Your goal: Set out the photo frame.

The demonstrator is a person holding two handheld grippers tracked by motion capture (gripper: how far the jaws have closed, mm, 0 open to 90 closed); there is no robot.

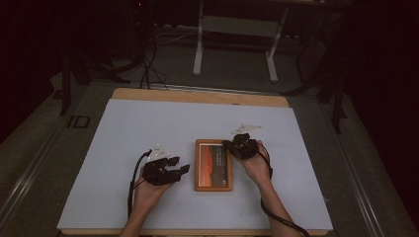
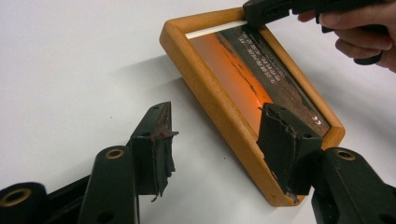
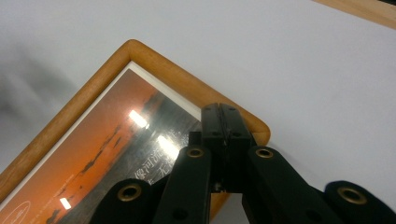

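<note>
Lying flat on the white sheet of the counter (image 1: 123,148), a little toward its near edge and about midway between its left and right edges, the wooden picture frame (image 1: 213,165) is showing an orange sunset print with lines of small text. The right hand-held gripper (image 1: 236,146) is resting at the frame's far right corner, its two black jaws clenched together with nothing between them; in the right gripper view the closed tips (image 3: 226,122) are sitting over the glass just inside that corner, though whether they are pressing on it cannot be told. The left hand-held gripper (image 1: 179,165) is lying just beside the frame's left side, near its near left corner, with jaws standing well apart and grasping nothing. In the left gripper view one pad (image 2: 280,140) is appearing in front of the frame's near end while the other (image 2: 156,140) is hanging over bare counter, and the frame's wooden rail (image 2: 219,100) is running between them farther off.
</note>
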